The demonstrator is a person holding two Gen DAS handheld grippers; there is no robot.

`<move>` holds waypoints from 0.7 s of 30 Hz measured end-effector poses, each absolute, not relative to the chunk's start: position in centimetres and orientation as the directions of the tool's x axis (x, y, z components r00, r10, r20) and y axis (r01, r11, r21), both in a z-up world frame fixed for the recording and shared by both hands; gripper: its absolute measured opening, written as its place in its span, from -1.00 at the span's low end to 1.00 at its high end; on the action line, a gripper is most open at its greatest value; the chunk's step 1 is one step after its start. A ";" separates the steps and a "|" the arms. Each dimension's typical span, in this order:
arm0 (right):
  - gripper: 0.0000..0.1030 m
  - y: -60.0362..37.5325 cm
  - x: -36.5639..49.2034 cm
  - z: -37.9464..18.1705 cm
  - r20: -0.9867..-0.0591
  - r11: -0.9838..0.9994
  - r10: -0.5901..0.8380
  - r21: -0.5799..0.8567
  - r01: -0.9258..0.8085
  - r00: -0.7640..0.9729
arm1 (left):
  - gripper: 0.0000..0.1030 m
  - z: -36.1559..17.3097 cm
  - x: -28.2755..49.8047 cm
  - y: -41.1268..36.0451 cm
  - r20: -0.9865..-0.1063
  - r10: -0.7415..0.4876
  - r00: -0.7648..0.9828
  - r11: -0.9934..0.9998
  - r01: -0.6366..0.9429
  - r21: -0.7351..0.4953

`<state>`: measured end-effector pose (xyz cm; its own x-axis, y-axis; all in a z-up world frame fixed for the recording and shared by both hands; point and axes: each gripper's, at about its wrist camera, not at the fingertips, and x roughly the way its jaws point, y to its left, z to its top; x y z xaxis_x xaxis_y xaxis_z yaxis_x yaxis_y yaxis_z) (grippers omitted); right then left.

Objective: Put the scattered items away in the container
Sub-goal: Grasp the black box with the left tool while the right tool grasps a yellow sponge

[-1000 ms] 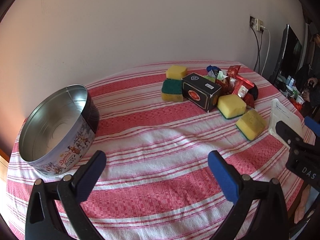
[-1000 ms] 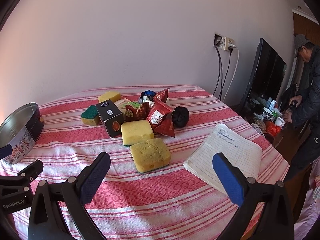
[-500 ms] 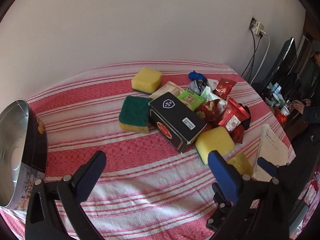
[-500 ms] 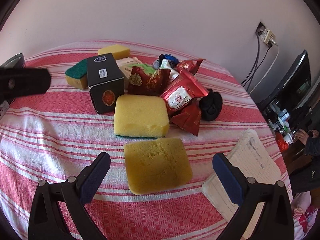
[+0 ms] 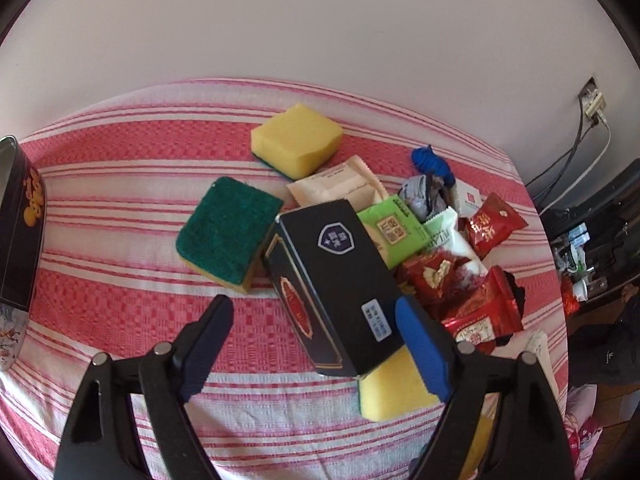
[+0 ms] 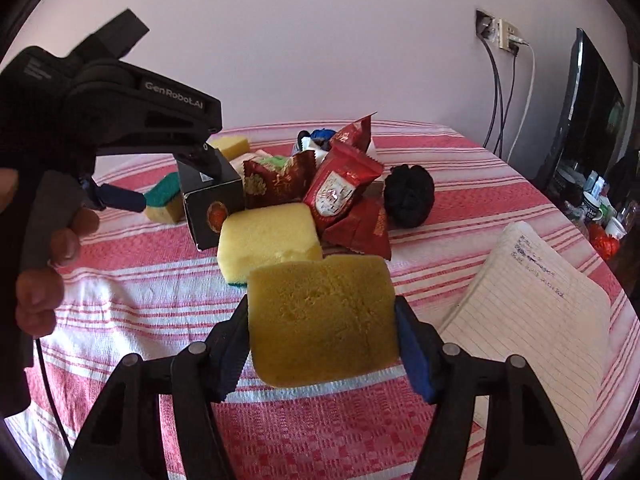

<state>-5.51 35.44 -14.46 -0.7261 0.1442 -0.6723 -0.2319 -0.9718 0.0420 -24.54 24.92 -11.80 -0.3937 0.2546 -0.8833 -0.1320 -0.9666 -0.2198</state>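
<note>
My right gripper [image 6: 322, 340] is shut on a yellow sponge [image 6: 322, 318] and holds it just above the striped tablecloth [image 6: 140, 276]. My left gripper [image 5: 316, 340] is open, its blue fingers on either side of the near end of a black box [image 5: 334, 280]; the right pad touches the box, the left one stands apart. The box also shows in the right wrist view [image 6: 210, 200]. Beside it lie a green-topped sponge [image 5: 226, 232], a yellow sponge [image 5: 298, 140], another yellow sponge [image 6: 268, 238] and several snack packets [image 5: 480, 292]. The tin container's [image 5: 18, 216] dark side shows at the far left.
An open lined notebook [image 6: 532, 316] lies at the table's right edge. A black fabric ball [image 6: 408, 196] sits right of the packets, a blue one [image 5: 432, 162] behind them. A TV [image 6: 588, 108] and wall cables [image 6: 496, 92] stand beyond the table.
The left gripper moved in over the black box and narrowed around it. The right gripper moved forward, closed on the near yellow sponge and lifted it slightly.
</note>
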 end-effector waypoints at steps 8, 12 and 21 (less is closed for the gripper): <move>0.34 35.8 -6.4 -14.4 -0.695 -0.970 0.116 0.073 -0.230 -0.710 | 0.90 -13.3 -25.6 26.8 -0.925 0.118 -0.362 -0.987 -0.147 -0.069; 0.34 35.8 -6.8 -14.1 -0.704 -0.969 0.121 0.070 -0.237 -0.700 | 0.11 -15.7 -25.2 26.9 -0.936 0.172 -0.307 -0.969 -0.225 -0.105; 0.34 36.1 -5.4 -13.0 -0.655 -0.955 0.176 0.067 -0.288 -0.735 | -0.10 -12.0 -20.8 22.3 -0.816 0.301 -0.494 -0.928 -0.348 -0.132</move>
